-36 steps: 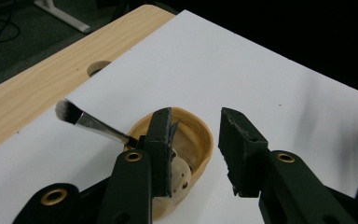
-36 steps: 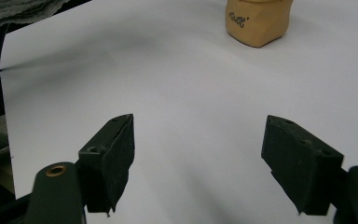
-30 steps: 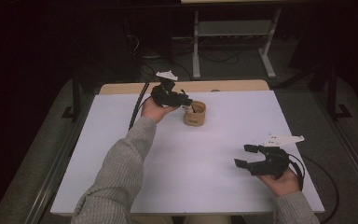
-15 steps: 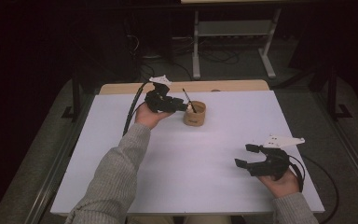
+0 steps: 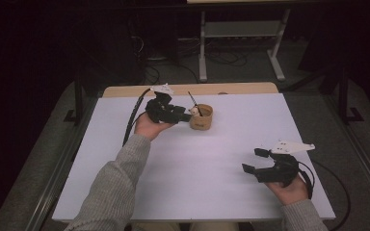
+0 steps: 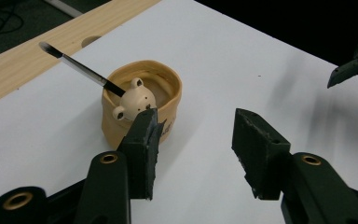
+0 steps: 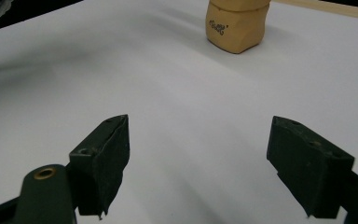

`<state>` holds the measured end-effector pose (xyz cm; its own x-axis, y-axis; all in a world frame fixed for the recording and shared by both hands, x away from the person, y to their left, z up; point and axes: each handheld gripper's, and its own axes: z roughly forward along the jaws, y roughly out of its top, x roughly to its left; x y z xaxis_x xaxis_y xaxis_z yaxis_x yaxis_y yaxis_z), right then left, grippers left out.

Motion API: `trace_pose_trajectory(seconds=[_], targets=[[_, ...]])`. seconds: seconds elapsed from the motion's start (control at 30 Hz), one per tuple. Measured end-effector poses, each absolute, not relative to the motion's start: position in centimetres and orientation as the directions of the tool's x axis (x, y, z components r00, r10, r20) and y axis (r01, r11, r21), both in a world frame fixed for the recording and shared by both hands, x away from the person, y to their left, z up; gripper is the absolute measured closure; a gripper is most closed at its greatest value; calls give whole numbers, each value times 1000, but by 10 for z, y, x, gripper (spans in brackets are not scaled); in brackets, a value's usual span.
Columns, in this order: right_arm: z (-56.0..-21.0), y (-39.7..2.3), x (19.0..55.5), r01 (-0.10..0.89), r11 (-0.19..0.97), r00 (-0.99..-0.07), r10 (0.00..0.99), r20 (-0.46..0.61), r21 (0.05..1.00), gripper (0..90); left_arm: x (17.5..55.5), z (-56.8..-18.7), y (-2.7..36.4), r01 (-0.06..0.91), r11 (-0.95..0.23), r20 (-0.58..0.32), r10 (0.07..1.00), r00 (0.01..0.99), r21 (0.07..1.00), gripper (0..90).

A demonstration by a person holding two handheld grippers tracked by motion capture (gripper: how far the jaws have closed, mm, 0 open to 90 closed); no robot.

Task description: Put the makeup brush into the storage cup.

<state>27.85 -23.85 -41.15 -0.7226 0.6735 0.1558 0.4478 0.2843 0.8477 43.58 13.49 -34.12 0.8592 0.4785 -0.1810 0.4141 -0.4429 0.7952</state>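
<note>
My left tool [image 6: 193, 135] released beside cup [image 6: 142, 105], brush [image 6: 81, 70] leaning toward 10 o'clock. My right tool [image 5: 258, 160] released, idle over surface [image 5: 197, 183], waiting.

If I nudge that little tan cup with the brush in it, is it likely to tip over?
Probably not easily: the tan cup looks squat, with thick walls and a wide base flat on the table. The brush leans loosely over the rim, so it may shift or fall out. The smooth white surface suggests the cup would slide rather than topple.

Tan cup [image 6: 142, 100], cream bear [image 6: 133, 100], white table [image 5: 212, 168], black hand-held gripper [image 7: 198, 170].
</note>
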Motion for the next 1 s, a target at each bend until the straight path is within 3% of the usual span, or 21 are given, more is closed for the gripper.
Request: trace_pose_trajectory(seconds=[1.0], targets=[[-410,-241,278,440,267,-708,690,149,858,200,399,-344,164,409,-426,-166,502,849,807,394]])
